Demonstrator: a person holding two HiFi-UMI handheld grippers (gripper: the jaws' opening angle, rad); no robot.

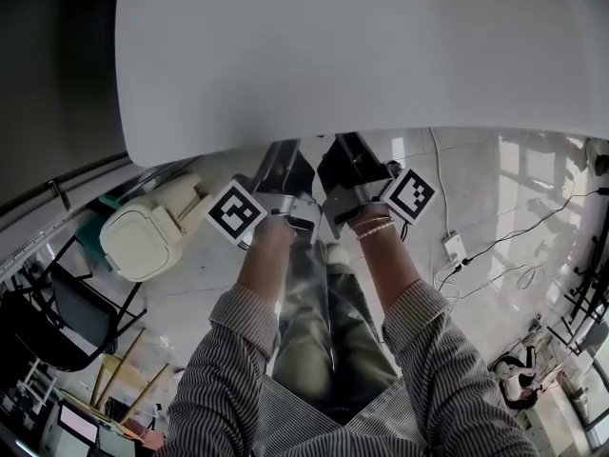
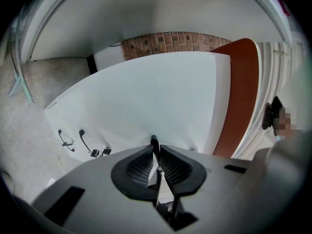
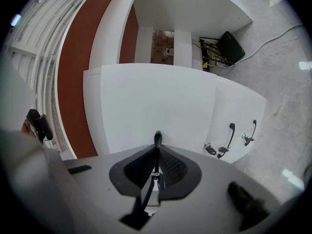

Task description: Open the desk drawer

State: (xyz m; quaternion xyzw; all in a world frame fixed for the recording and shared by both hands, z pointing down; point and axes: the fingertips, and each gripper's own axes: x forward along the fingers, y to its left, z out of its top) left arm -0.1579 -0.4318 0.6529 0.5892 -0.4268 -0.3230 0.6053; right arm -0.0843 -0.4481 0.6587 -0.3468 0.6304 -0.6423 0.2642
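**Both grippers pinched on the drawer pull, drawer seemingly still in**

Seen from the head view, the two striped-sleeved forearms reach side by side under the near edge of the white desk top (image 1: 362, 55). The marker cubes sit just clear of that edge and the jaw tips are hidden beneath it. Both tools are held close to level and aimed straight at the white drawer front (image 2: 146, 101). That suits a straight pull toward the body, and two grips next to each other should keep the drawer from skewing. Nothing sticks out past the desk edge, so the drawer looks not yet drawn.

The left gripper (image 2: 155, 149) has its jaws at a narrow gap. The black drawer handle (image 2: 154, 140) stands up between the tips, and the ribbed pads appear pressed on it. Off to its left, two more black cabinet handles (image 2: 84, 140) on a neighbouring white panel go untouched.

The right gripper (image 3: 157, 151) is narrower still. Its jaws are almost together on a thin part of the same dark handle, whose rounded end shows just above the tips.
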